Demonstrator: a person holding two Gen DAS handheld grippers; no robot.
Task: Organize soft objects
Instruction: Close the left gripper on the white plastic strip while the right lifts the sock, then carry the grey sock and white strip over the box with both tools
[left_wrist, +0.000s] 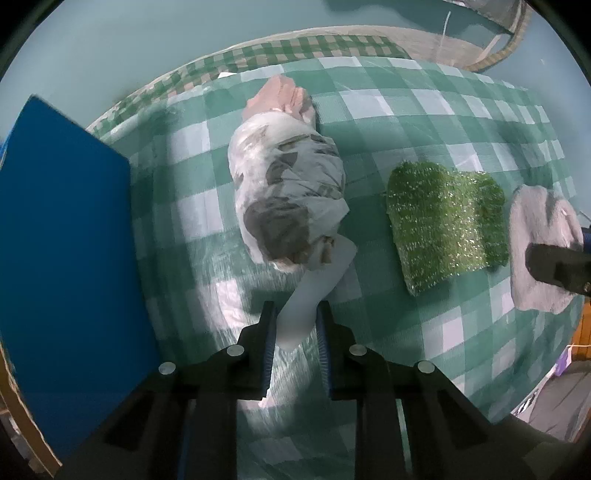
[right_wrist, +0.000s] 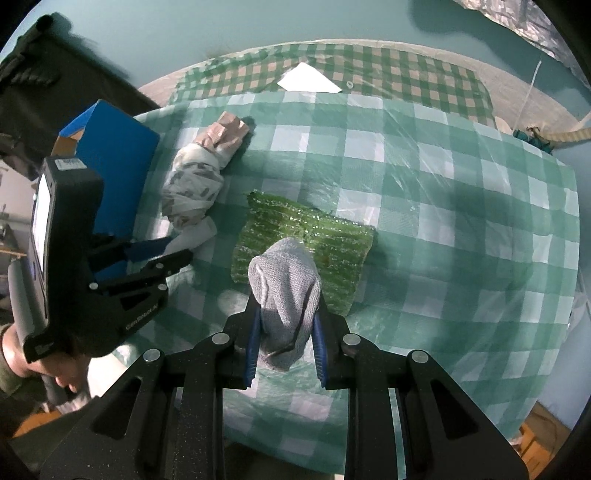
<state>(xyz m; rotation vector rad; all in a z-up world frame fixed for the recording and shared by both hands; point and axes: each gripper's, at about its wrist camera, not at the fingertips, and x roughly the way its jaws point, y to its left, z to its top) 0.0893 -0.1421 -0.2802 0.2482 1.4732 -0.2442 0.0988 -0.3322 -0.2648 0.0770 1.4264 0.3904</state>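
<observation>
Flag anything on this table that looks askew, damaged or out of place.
The white plastic bag is only half around its pinkish contents, which poke out the far end. A white paper lies alone at the back. The green scouring pad sits skewed.

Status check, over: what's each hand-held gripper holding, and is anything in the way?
Left hand-held gripper shut on white bag tail. Right hand-held gripper shut on grey cloth, lifted. Green scrub pad lies under the cloth; blue box beside the bag.
</observation>
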